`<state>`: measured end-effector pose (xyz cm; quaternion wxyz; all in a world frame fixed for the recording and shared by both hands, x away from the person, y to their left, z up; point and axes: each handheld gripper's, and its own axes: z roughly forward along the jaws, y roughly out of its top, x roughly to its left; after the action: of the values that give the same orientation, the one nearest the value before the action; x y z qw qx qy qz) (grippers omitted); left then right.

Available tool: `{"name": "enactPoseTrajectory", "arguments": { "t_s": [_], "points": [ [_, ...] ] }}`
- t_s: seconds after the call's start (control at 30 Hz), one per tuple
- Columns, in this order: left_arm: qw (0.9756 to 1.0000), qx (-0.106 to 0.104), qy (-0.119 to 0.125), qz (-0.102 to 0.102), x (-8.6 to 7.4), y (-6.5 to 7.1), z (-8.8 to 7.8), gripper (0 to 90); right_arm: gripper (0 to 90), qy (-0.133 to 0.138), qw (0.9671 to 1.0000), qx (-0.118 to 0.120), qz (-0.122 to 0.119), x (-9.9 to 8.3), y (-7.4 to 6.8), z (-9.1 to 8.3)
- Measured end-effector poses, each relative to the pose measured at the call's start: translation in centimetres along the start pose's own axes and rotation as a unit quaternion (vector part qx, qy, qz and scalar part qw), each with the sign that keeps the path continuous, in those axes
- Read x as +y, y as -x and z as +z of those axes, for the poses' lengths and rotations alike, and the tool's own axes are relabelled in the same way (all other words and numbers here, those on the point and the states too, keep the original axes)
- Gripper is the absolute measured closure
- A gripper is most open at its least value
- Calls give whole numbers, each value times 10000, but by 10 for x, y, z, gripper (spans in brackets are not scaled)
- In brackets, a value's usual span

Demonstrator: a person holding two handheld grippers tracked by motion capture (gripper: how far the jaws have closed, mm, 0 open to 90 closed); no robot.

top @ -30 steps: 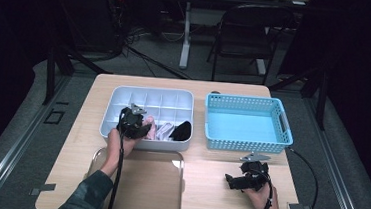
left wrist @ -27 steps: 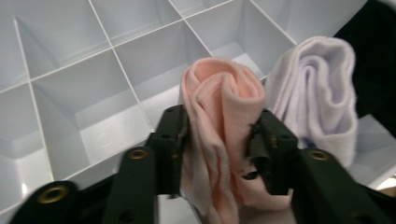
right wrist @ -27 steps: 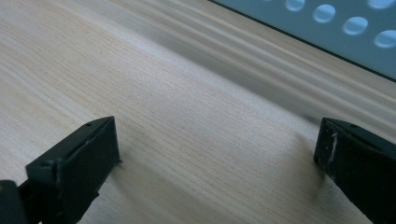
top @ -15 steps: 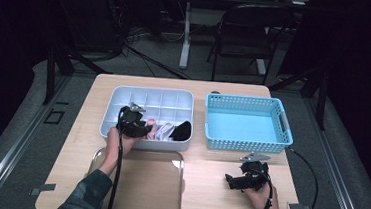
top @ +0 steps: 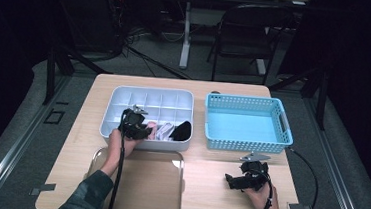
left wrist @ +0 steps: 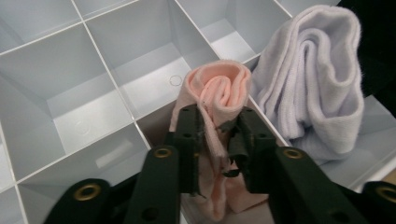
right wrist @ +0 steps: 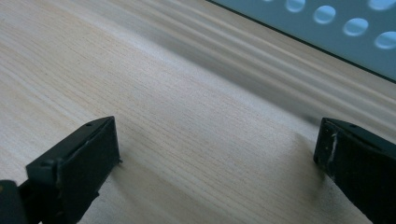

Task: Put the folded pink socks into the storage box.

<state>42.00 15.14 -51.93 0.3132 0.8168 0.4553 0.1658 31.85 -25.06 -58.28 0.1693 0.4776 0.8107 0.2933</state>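
Observation:
A grey divided tray holds a rolled pink sock, a rolled white sock to its right, and something black beyond that. My left gripper reaches into the tray's near row. Its jaws have just been opening a little, but the pink sock still sits pinched between the pads. My right gripper rests on the bare wooden table in front of the blue basket. In the right gripper view its jaws stand wide apart with nothing between them.
An empty blue perforated basket stands right of the tray. A clear shallow lid lies at the table's front, under my left forearm. Most of the tray's compartments are empty. A chair stands behind the table.
My left gripper has shifted only slightly over the socks in the tray. The right hand and its gripper have stayed where they were.

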Motion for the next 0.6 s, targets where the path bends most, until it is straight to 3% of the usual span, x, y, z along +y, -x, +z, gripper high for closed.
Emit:
{"name": "enactPoseTrajectory", "arguments": {
  "t_s": [0.23,0.4,0.6],
  "points": [
    [9994,117,308,71,7,6,-19,405,0,3,10000,0,1,0,0,0],
    [9988,60,469,135,6,14,-31,258,0,13,10000,-16,8,0,0,0],
    [9974,12,689,206,0,20,-50,149,0,22,10000,-24,16,0,0,0]
  ]
}}
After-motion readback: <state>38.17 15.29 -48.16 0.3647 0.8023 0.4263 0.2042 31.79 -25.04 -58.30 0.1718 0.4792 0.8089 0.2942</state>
